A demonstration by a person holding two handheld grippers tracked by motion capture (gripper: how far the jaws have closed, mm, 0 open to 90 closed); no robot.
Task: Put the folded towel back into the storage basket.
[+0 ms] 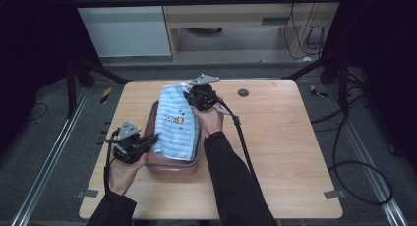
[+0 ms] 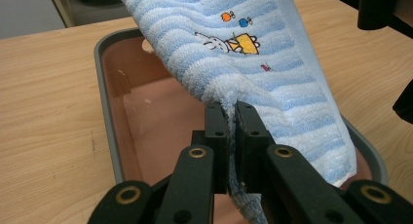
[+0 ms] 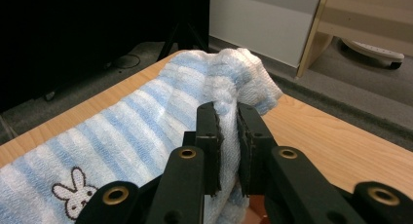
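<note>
I see the wooden table (image 1: 275, 137) carrying a pinkish tray (image 2: 109, 117) with a grey rim at its centre-left. A blue striped towel (image 1: 176, 123) stretches over the tray, lifted off its floor. My right gripper (image 1: 189, 97) pinches its 12 o'clock end; my left gripper (image 1: 152, 139) clamps its 7 o'clock corner.

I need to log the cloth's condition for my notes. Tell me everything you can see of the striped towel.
The towel is fluffy terry cloth in light blue and white stripes, with small embroidered cartoon pictures, a rabbit among them. It is held stretched over the reddish-brown tray with a grey rim, sagging toward it. The left gripper pinches its near edge; the right gripper pinches its bunched far end, both sets of fingers shut on the fabric.
</note>
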